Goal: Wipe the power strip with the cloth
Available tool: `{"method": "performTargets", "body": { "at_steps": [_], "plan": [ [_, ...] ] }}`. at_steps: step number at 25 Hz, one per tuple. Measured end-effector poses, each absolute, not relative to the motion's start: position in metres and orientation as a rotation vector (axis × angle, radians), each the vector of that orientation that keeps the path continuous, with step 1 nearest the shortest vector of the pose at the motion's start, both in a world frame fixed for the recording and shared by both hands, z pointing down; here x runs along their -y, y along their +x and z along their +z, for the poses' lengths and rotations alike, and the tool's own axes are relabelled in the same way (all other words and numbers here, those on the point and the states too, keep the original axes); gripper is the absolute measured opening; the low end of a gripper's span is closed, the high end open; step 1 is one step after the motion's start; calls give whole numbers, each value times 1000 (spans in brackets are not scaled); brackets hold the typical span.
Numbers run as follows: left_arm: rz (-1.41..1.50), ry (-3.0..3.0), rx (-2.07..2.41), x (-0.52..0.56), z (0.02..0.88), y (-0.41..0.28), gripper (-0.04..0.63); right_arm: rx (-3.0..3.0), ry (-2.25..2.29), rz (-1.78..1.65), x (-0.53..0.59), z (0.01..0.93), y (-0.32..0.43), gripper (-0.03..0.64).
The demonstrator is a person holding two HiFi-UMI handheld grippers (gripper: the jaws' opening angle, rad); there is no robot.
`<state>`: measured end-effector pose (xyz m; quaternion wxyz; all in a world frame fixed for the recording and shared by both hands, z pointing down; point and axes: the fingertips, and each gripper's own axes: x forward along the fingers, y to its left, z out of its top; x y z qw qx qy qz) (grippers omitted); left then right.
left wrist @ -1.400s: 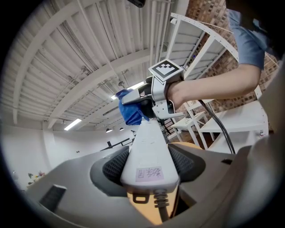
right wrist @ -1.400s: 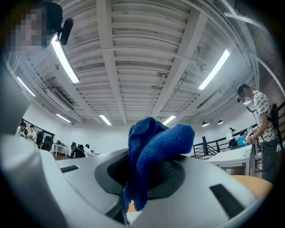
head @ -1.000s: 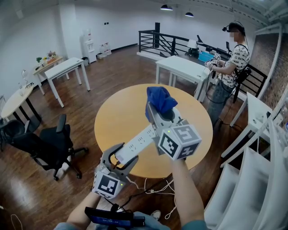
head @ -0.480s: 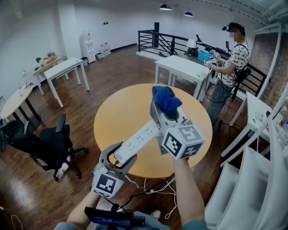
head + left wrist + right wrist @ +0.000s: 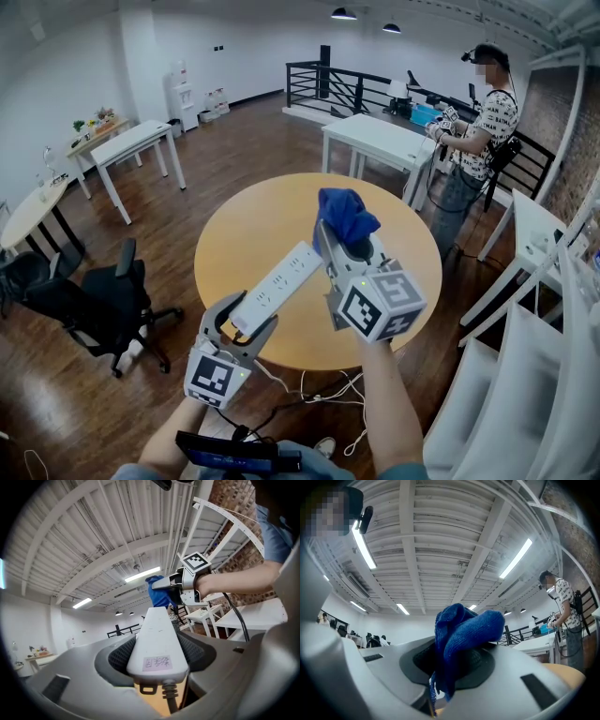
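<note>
left gripper is clamped on the power strip at the end where the cord comes out. it holds the strip like a handle, up above the round table, so the socket face lies open to a wipe. the strip is a long white bar of hard, smooth plastic with rounded edges and a small paper label at the cord end. right gripper is pinched tight on the cloth, a deep blue knitted rag bunched into a soft lump that bulges past the jaws and makes a padded tip to rub with. the cloth sits close beside the strip's far end, and i can't tell if it touches. the table below is plain tan wood.
</note>
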<state>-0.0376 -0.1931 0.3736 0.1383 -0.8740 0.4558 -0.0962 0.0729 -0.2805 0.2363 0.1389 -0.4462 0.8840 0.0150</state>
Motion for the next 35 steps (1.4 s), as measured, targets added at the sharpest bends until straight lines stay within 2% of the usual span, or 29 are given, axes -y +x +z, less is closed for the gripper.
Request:
{"method": "performTargets", "body": {
  "at_steps": [35],
  "plan": [
    [-208,-2571,-1414,204,366,-49,281,-2507,-1219,-26,242,265,59,67]
  ]
}}
